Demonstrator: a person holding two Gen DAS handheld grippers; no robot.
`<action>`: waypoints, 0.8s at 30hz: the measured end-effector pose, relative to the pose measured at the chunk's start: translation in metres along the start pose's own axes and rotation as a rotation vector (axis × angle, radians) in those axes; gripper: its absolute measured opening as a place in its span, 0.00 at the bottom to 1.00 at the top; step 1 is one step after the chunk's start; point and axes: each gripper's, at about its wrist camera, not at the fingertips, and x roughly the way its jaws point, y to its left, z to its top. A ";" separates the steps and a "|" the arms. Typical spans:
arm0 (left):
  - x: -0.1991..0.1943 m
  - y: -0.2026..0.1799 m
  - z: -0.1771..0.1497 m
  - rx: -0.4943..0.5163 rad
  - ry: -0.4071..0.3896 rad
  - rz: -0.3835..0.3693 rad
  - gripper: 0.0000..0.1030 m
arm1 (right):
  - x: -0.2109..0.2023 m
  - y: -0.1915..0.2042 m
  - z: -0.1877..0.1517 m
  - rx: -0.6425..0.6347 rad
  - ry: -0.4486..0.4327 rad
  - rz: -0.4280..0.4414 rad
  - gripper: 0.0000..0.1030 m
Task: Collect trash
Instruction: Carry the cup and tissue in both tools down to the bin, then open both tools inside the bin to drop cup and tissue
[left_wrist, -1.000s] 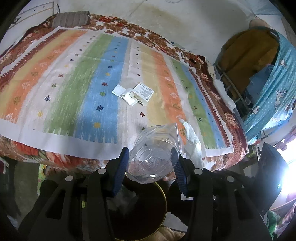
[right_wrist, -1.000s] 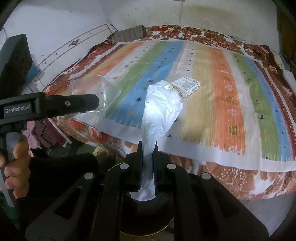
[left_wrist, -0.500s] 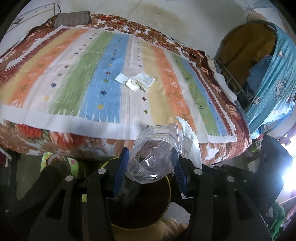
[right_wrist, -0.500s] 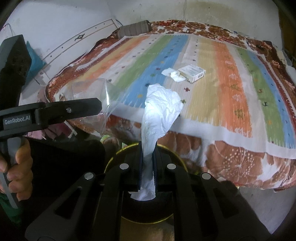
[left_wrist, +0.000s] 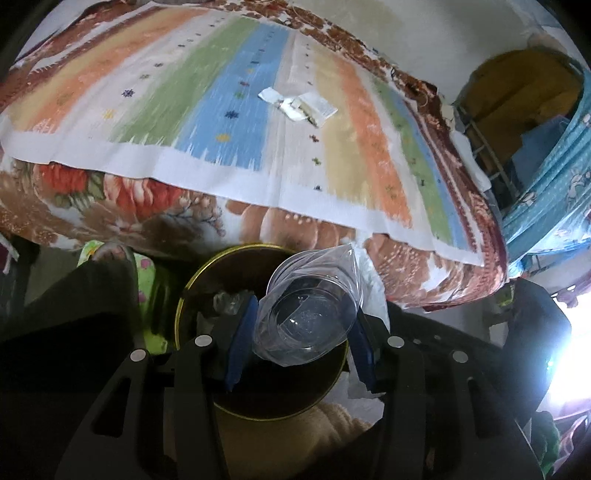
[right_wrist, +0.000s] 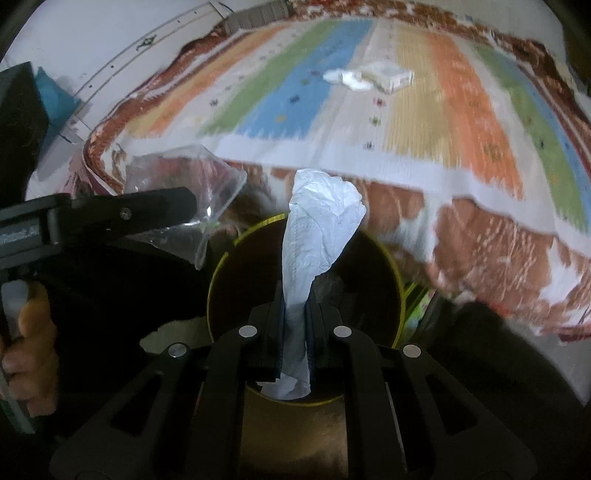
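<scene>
My left gripper (left_wrist: 301, 328) is shut on a clear plastic cup in a clear bag (left_wrist: 308, 321) and holds it over the mouth of a round bin with a yellow rim (left_wrist: 184, 295). My right gripper (right_wrist: 295, 314) is shut on a crumpled white tissue (right_wrist: 317, 229) above the same bin (right_wrist: 216, 273). The left gripper with the clear bag (right_wrist: 192, 206) shows at the left of the right wrist view. A small carton and white paper scraps (left_wrist: 299, 105) lie on the striped bedspread (left_wrist: 207, 110), also in the right wrist view (right_wrist: 369, 77).
The bed with its flowered blanket (left_wrist: 122, 206) stands just behind the bin. A blue patterned curtain (left_wrist: 554, 177) and a cluttered shelf hang at the right. A white wall (right_wrist: 92, 44) runs along the bed's far left side.
Both grippers have drawn back from the bed and tilted down, so the bin now lies under them. Both still hold their items.
</scene>
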 end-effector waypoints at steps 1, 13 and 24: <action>0.002 -0.001 -0.001 0.005 0.005 0.007 0.46 | 0.004 0.000 -0.002 0.007 0.014 0.001 0.08; 0.031 0.010 -0.003 -0.053 0.075 0.092 0.46 | 0.033 -0.006 -0.010 0.075 0.098 -0.005 0.08; 0.044 0.018 -0.002 -0.088 0.111 0.132 0.46 | 0.047 -0.016 -0.010 0.123 0.142 -0.013 0.13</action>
